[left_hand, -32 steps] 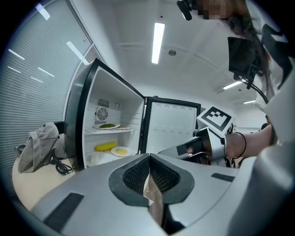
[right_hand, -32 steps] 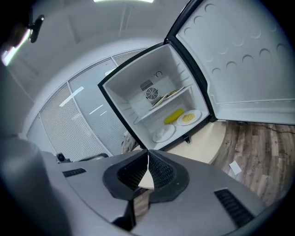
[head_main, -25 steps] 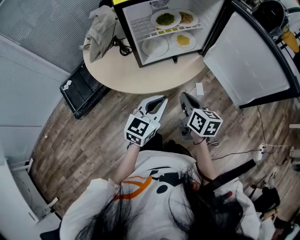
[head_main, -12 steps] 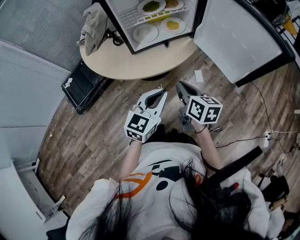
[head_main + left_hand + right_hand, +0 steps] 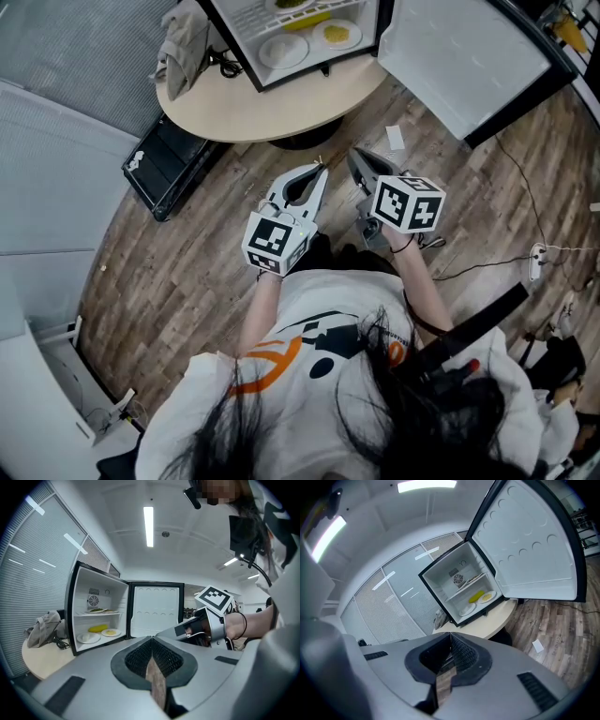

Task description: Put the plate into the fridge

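Both of your tools are empty. The left gripper has its fingers clenched with nothing between them, and so does the right gripper. They hang side by side over the wooden floor, well apart from the round worktop. No plate is in your grasp or on the bare part of the worktop, which carries only the fridge and a crumpled cloth at its left. The plates are all inside the fridge. A white plate and a plate of yellow food sit on the bottom level beside a yellow item, and more dishes rest on the shelf above. You cannot tell from here which one is the task's plate. Judged from how things lie, the placing step looks finished. The door stands swung wide to the right. If you want to close it, you would need to step nearer and push its far edge round with a clenched gripper, though the task does not ask for that.
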Tool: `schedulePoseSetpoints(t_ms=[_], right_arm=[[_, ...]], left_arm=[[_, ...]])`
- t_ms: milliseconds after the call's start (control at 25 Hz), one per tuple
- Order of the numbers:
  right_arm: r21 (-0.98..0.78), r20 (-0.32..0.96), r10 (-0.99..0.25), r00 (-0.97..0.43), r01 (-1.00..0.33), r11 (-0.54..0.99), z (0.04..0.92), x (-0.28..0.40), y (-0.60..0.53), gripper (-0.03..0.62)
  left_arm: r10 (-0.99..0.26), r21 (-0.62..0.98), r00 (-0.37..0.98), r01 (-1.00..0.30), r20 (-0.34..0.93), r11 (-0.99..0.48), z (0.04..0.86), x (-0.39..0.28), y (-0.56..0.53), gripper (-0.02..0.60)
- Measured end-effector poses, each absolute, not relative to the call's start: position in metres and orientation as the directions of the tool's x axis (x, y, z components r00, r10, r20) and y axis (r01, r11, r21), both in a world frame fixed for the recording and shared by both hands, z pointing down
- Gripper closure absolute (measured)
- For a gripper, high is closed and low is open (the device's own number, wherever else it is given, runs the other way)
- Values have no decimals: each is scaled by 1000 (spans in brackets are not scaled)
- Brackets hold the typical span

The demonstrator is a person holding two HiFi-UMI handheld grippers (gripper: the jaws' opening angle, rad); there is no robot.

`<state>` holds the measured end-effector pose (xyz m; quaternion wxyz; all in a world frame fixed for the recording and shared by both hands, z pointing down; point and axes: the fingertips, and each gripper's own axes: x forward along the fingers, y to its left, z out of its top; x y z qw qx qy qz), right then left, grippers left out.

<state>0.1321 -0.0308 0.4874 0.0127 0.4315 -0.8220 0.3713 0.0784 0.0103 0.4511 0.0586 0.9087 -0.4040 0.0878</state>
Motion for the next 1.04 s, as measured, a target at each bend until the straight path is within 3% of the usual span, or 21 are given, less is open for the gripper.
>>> schedulePoseSetpoints(t_ms=[1040], right_arm=[[-599, 354, -657, -665, -701, 386, 497, 121, -23, 577]], left_arm=[[-762, 25, 617, -780, 199, -625, 453, 67, 25, 572]])
